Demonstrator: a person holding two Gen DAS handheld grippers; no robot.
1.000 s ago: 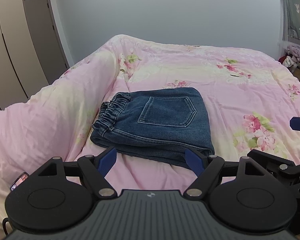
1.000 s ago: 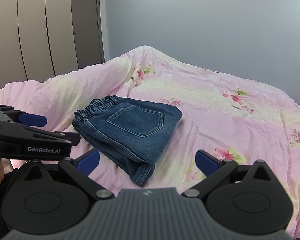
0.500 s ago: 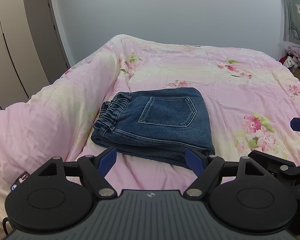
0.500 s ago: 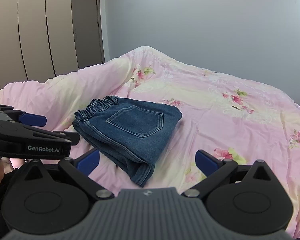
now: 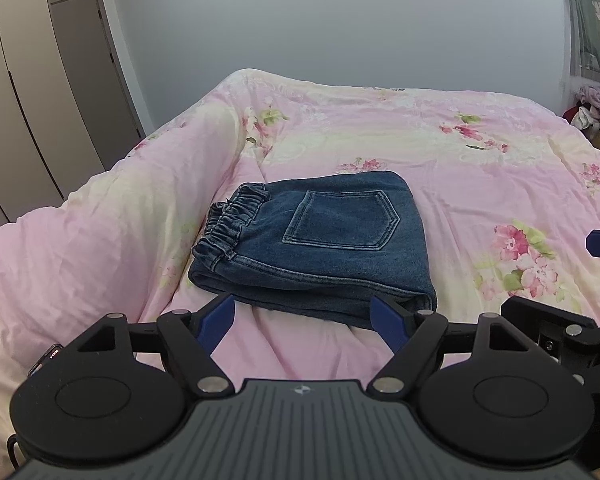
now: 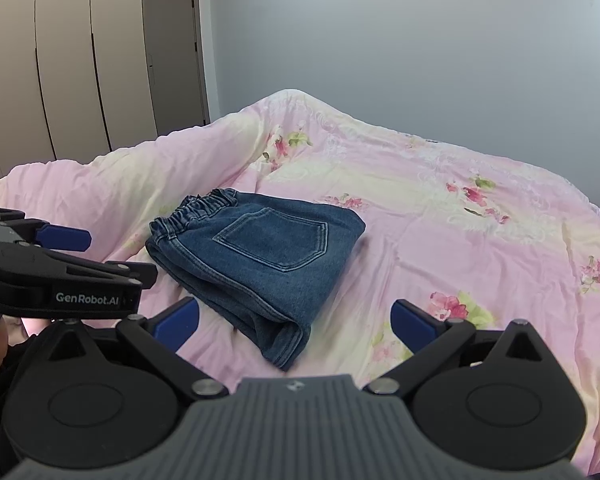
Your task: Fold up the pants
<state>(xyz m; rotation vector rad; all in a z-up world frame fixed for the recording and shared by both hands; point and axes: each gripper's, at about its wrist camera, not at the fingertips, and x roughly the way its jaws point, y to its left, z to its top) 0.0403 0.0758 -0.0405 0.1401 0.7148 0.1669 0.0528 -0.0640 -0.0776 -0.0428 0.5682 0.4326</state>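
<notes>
Blue denim pants (image 5: pixel 320 240) lie folded into a compact stack on the pink floral duvet (image 5: pixel 440 152), back pocket up, elastic waistband at the left. In the right wrist view the pants (image 6: pixel 260 256) sit left of centre. My left gripper (image 5: pixel 306 316) is open just short of the stack's near edge, nothing between its blue pads. My right gripper (image 6: pixel 296 322) is open too, hovering over the stack's near corner without touching it. The left gripper's body (image 6: pixel 60 284) shows at the left of the right wrist view.
The duvet rises in a ridge at the left (image 5: pixel 80 232). A dark phone-like object (image 5: pixel 44 358) lies at the bed's near left. Wardrobe doors (image 6: pixel 60 60) and a room door (image 6: pixel 176 56) stand left; clothes pile (image 5: pixel 596 108) at far right.
Both grippers have barely shifted; the view of the pants has moved only slightly. The pants lie as before and both grippers stay open.
</notes>
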